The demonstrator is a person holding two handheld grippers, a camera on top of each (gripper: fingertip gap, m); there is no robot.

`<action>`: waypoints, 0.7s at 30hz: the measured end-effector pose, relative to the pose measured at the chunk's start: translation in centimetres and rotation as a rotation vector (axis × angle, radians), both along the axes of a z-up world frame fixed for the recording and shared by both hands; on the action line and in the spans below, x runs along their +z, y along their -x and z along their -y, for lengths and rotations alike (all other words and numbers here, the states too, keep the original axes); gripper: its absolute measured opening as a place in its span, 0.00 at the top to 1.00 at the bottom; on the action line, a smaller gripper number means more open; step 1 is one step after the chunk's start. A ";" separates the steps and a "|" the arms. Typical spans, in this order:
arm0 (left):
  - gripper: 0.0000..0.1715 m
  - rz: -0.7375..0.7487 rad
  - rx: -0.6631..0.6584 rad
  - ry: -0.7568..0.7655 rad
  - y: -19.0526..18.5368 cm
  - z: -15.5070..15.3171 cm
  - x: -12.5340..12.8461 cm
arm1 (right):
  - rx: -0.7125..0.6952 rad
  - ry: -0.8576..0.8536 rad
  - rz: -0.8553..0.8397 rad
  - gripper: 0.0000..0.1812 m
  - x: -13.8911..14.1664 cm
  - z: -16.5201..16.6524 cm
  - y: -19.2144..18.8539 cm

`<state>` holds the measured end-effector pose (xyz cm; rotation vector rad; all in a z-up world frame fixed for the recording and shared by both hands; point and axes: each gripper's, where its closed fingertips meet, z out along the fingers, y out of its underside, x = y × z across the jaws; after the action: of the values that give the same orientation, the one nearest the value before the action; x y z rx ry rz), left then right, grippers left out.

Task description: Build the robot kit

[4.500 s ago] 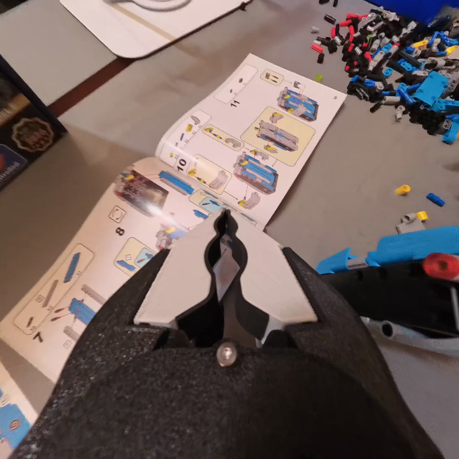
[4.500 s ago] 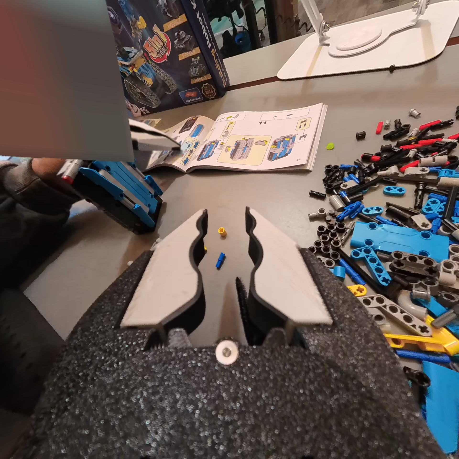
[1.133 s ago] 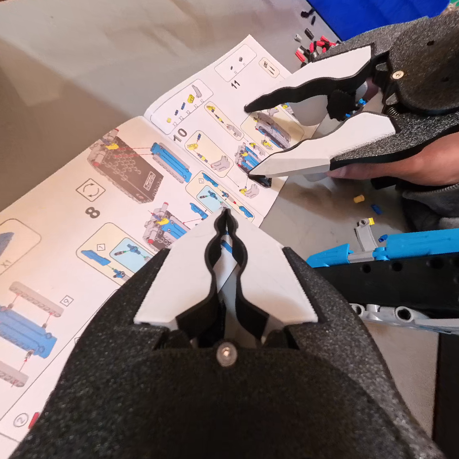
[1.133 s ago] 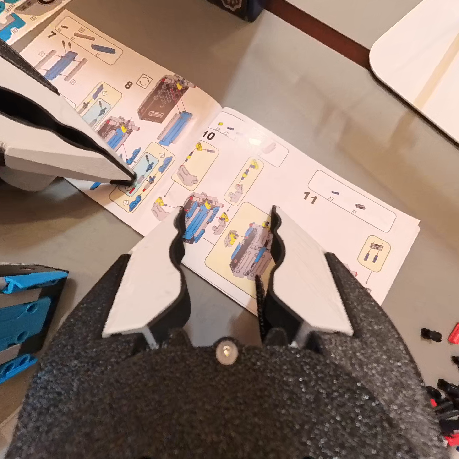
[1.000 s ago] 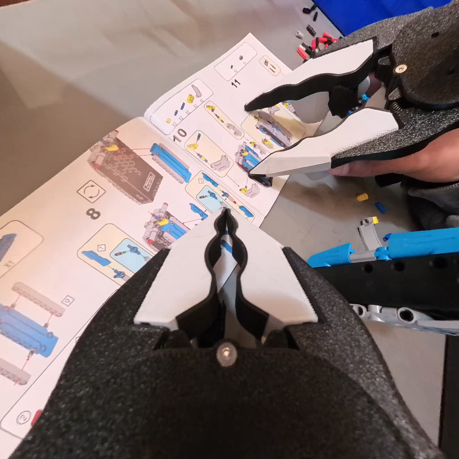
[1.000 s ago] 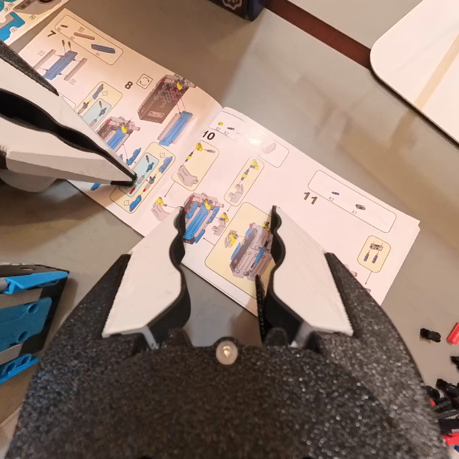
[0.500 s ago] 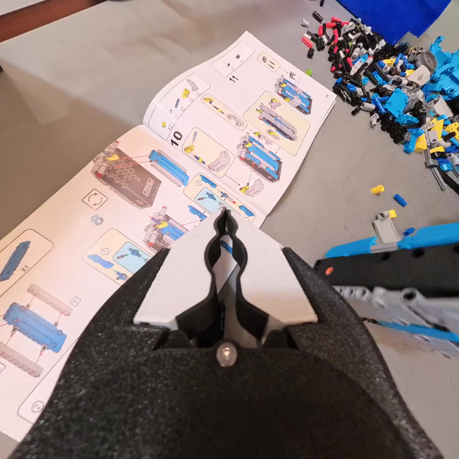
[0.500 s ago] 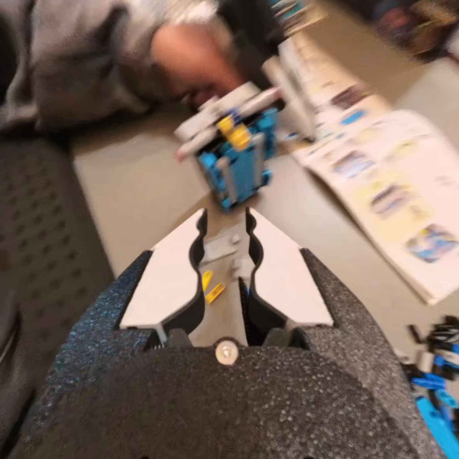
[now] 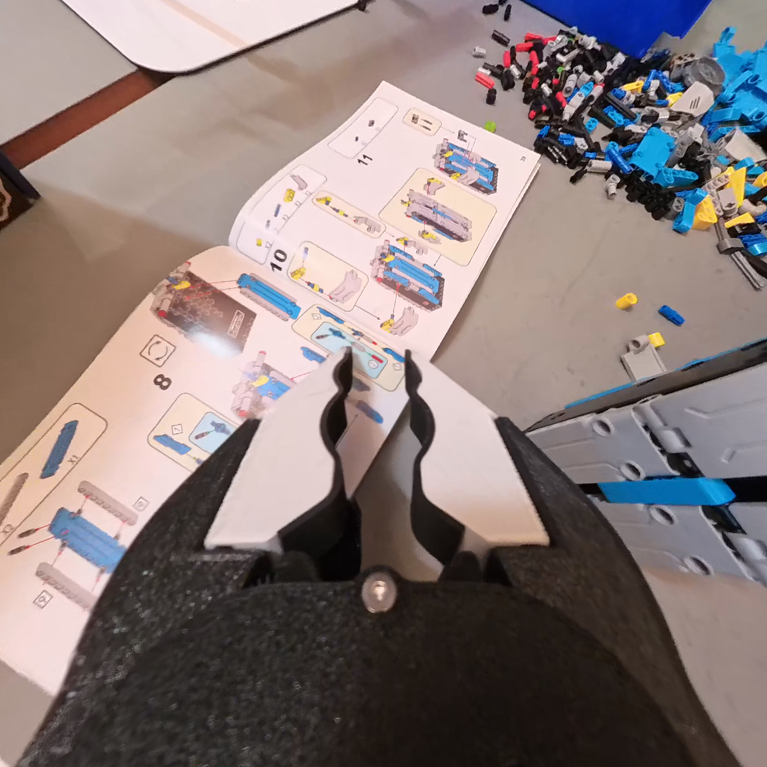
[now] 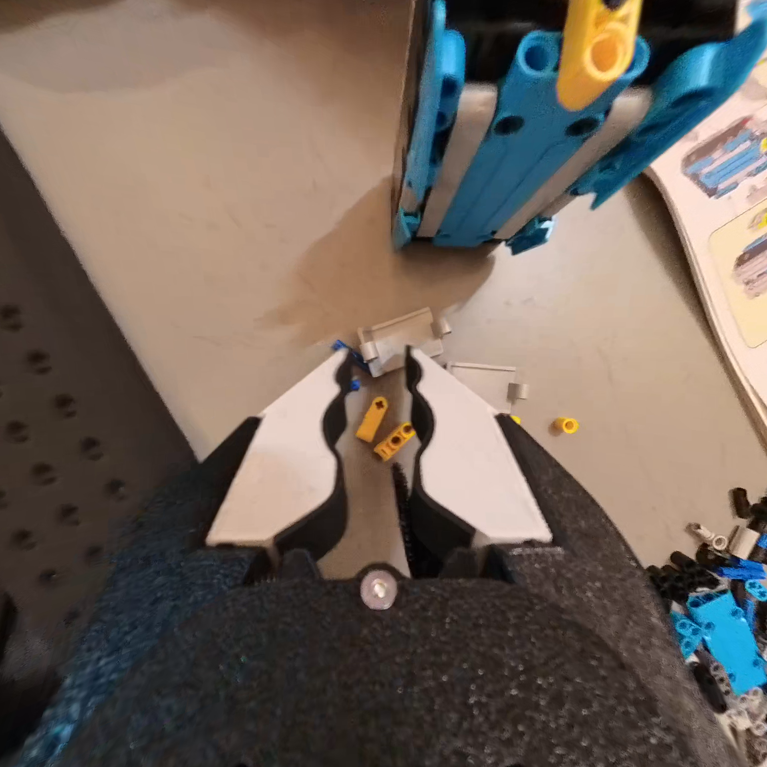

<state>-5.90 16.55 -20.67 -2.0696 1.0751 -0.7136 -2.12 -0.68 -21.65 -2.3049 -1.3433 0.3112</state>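
My left gripper [image 9: 377, 359] is open and empty over the near edge of an open instruction booklet [image 9: 373, 199] on the grey table. A grey, black and blue block model [image 9: 672, 460] lies just right of it. My right gripper [image 10: 375, 356] is open and empty, low over small loose parts. A grey panel piece [image 10: 396, 338] lies at its tips, and two yellow connectors [image 10: 371, 423] lie between its fingers. The blue and grey model [image 10: 498, 145], with a yellow piece [image 10: 593, 50] on it, stands just beyond.
A big pile of loose blue, black, red and yellow parts [image 9: 664, 103] lies far right, by a blue bin [image 9: 614, 20]. A yellow bush [image 9: 626, 300] and a blue pin [image 9: 671, 314] lie apart. A white board [image 9: 199, 29] lies far left. A second grey panel [image 10: 483, 379] lies by the right finger. The tips of one gripper are about 20 centimeters away from the tips of the other.
My left gripper was shut at the booklet's edge and has opened. My right gripper swung away from the booklet to the small parts beside the model. The model now shows its grey side.
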 end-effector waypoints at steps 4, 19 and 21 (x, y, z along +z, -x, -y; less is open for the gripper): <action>0.82 0.008 0.046 0.017 0.9 -0.6 1.3 | -0.035 0.013 -0.315 0.96 3.9 0.0 0.6; 0.71 0.517 -0.462 0.130 -1.6 17.7 22.0 | 0.219 0.319 -1.841 0.97 24.2 5.1 -3.5; 0.69 0.516 -0.489 0.272 -2.3 20.2 20.8 | 0.239 0.207 -1.804 0.97 24.7 5.8 -2.3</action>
<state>-3.63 -3.69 0.18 -1.6792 1.2264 -1.6121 0.16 -6.46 3.03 -0.9746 -0.4907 1.9666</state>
